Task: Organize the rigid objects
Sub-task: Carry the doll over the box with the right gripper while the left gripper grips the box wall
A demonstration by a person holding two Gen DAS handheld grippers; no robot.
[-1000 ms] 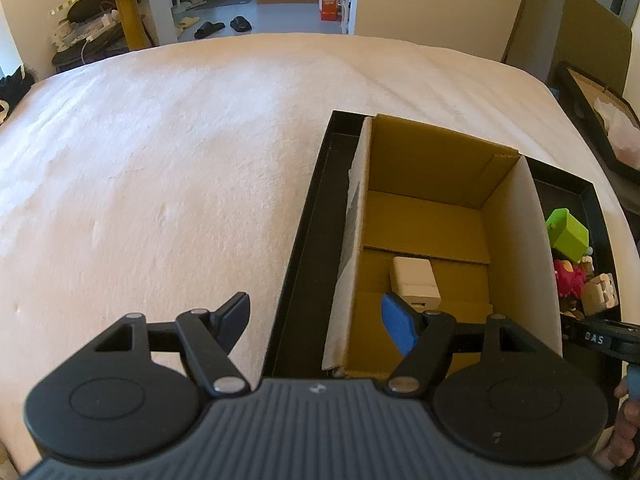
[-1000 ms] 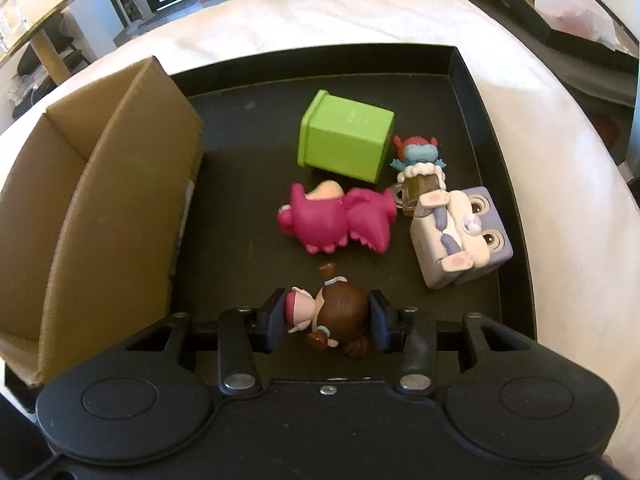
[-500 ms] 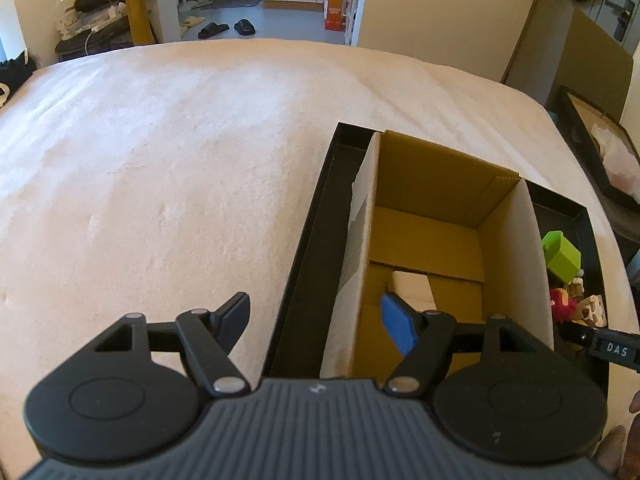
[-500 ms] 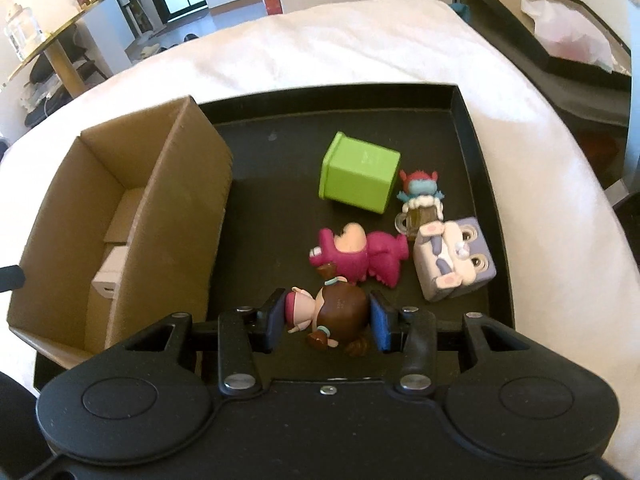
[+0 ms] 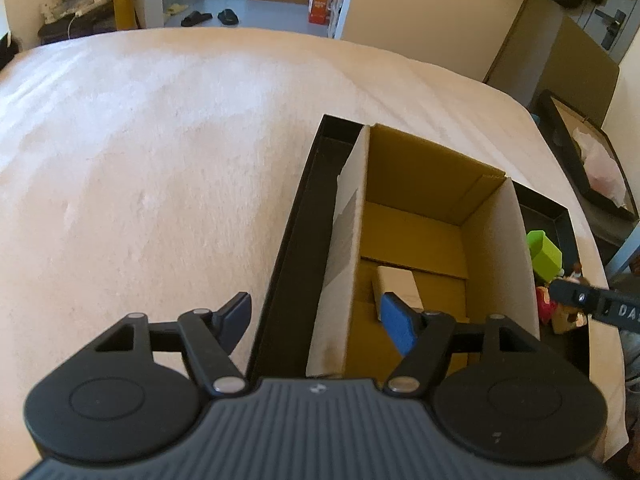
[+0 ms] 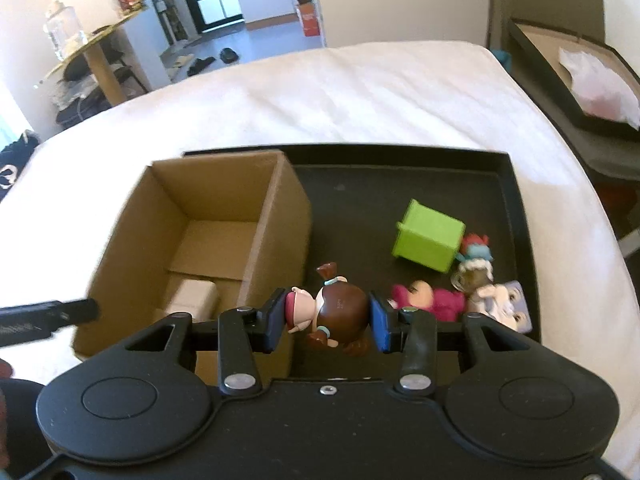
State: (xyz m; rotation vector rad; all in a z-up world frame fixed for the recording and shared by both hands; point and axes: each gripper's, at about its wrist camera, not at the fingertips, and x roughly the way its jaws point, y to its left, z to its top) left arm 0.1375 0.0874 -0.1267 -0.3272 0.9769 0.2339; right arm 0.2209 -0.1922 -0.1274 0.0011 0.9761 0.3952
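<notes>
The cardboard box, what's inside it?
Inside the cardboard box lies one small white block on the folded bottom flaps. The near corner of the floor is hidden behind the right gripper and the box's own wall.

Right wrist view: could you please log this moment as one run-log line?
right gripper: shut on brown-haired toy figurine | left gripper: open, nothing held | open cardboard box: holds small beige block

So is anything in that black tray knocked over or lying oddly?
Yes. The pink figure lies on its side on the black tray, and the green block sits tilted beside it. The brown-haired doll is clamped sideways in the right gripper.
</notes>
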